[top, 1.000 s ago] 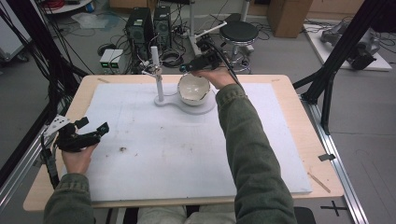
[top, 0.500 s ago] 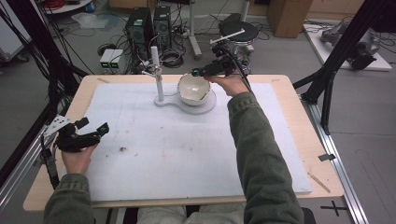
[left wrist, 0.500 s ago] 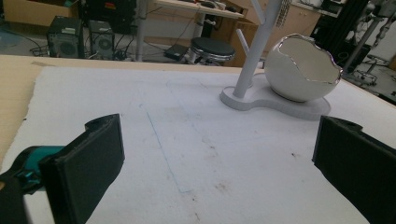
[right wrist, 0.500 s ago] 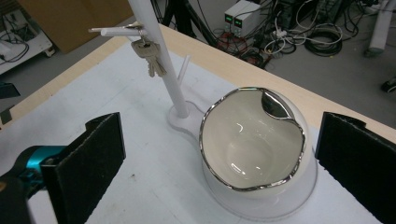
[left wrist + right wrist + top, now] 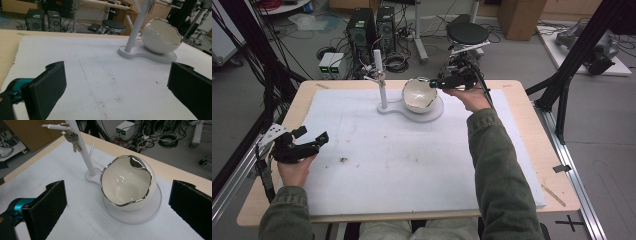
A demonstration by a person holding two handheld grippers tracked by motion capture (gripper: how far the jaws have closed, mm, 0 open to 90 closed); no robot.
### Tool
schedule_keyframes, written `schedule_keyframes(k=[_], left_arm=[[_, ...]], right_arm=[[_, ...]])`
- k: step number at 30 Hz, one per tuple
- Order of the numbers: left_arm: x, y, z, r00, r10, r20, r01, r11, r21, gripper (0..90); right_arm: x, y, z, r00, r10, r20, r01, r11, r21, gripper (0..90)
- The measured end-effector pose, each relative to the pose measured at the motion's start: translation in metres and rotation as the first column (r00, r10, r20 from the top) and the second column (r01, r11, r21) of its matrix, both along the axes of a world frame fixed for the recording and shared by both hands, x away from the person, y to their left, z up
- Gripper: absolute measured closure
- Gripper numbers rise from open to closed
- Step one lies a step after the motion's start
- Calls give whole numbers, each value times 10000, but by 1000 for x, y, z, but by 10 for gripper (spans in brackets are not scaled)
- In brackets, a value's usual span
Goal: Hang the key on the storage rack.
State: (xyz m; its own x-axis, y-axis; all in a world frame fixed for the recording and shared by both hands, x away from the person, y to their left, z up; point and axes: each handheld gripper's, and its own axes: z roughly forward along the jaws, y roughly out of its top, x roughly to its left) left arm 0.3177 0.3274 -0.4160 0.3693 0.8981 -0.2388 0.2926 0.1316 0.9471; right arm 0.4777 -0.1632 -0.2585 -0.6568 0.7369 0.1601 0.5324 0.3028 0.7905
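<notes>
A white egg-shaped bowl (image 5: 418, 95) with a jagged silver rim sits on a white stand base (image 5: 432, 114) at the table's far middle. A white pole (image 5: 380, 80) rises from the base's left end. In the right gripper view a bunch of keys (image 5: 73, 142) hangs from a peg on the pole (image 5: 83, 155), left of the bowl (image 5: 126, 186). My right gripper (image 5: 435, 84) hovers just right of the bowl's rim, open and holding nothing. My left gripper (image 5: 312, 136) is open near the table's left edge, above the white mat, pointing toward the stand (image 5: 150, 53).
A white mat (image 5: 412, 165) covers most of the wooden table (image 5: 532, 165); a small dark speck (image 5: 343, 160) lies on it near the left hand. Computers, cables and a stool stand on the floor beyond the far edge.
My right gripper has drawn back to the right, from above the bowl to just beside its rim. The left gripper has stayed still.
</notes>
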Motion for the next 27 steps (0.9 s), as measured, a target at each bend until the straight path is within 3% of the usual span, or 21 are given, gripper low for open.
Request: schedule_keyframes(k=[11,27], left_arm=[[-1,-1,0,10000,-25,-31,25,10000,66,25],[-1,-1,0,9999,-86,-73,87,9999,82,25]], right_arm=[[-16,-30,-13,9991,-424,-22,424,9991,-44,6],[-33,-56,-29,9976,-689,0,689,9975,141,6]])
